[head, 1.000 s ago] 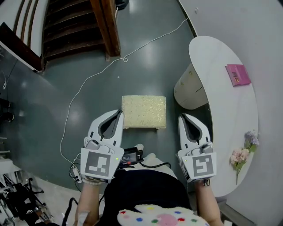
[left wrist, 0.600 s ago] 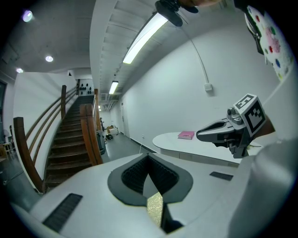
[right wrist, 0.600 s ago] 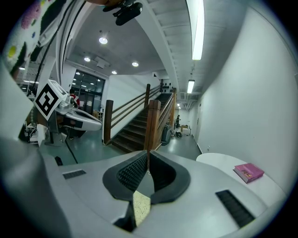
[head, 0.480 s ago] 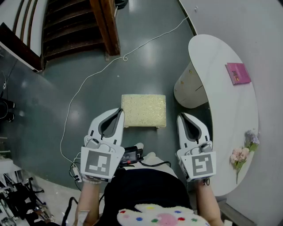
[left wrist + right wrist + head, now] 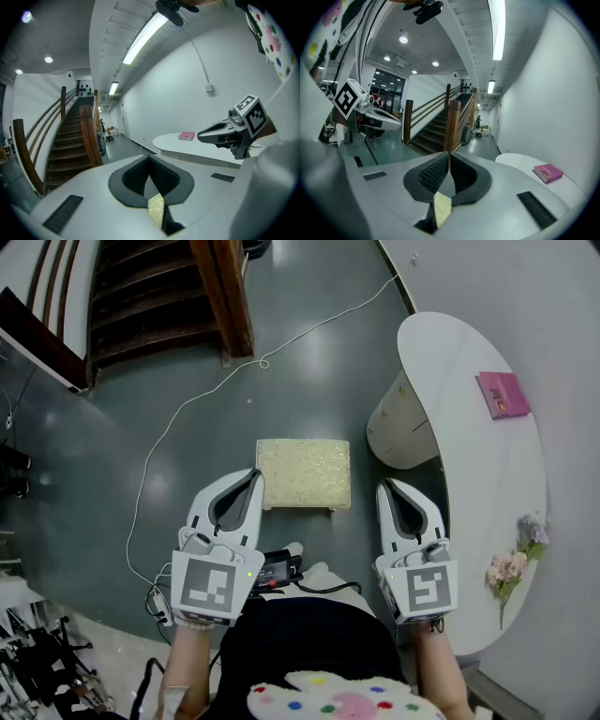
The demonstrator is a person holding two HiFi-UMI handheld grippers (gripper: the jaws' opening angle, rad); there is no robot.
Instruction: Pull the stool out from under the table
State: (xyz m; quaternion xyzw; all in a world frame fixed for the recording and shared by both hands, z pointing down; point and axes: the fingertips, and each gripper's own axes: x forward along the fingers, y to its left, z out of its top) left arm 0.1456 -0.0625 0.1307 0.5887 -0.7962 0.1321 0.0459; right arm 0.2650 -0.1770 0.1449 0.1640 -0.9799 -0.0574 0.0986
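The left gripper is held with its jaws closed together, and nothing is gripped between them; in the left gripper view only a sliver of speckled yellow is seen through the gap beneath the ribbed pads. The right gripper is likewise held closed and empty, with the same yellow surface glimpsed below its jaws. Both grippers are pointed forward, side by side.

The stool, topped with a pale yellow speckled cushion, is seen standing on the grey floor ahead of and between the two grippers. Its near left corner is met in the head view by the left gripper's tip, though contact cannot be judged. The stool is placed clear of the table top, just left of the table's cream pedestal.

The white oval table is set against the wall at the right. A pink book is laid on its far part, and a spray of flowers on its near edge. A white cable is trailed across the floor, and a wooden staircase is seen beyond.
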